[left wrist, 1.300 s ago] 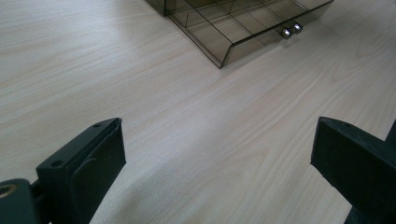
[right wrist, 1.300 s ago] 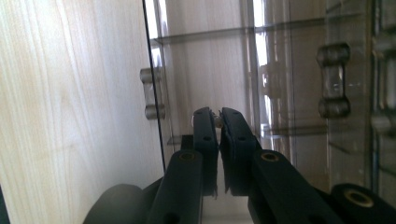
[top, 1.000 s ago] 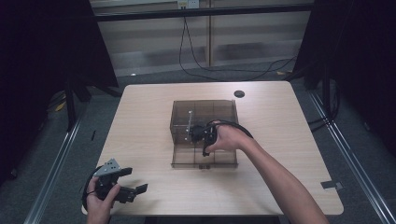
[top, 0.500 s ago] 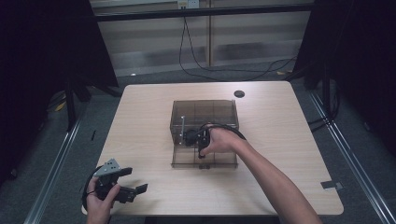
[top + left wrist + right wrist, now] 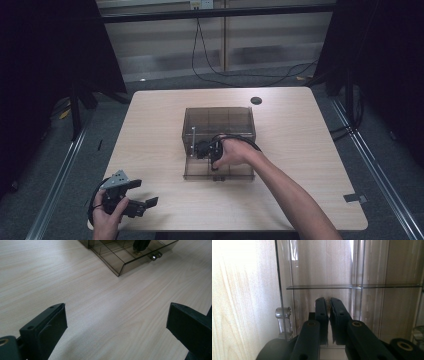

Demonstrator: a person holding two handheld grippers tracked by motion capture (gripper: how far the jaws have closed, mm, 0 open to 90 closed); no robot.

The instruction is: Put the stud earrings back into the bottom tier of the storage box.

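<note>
Right gripper [image 5: 206, 149], jaws clenched on a thin clear edge, reaches into the smoky acrylic drawer box [image 5: 219, 121] at mid-desk; its pulled-out tray [image 5: 130, 258] has dividers, compartments apparently bare. Left gripper [image 5: 142, 205], jaws released, rests near the front-left corner. Risk: the slim edge slipping free, or the unbraced box sliding

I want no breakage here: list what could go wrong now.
1. The right gripper is shut with its fingers inside the pulled-out drawer of the smoky transparent plastic drawer box; a sideways move could knock the thin clear dividers.
2. Pushing on the drawer might slide the light box across the pale wooden table, since the open left gripper rests apart from it.
</note>
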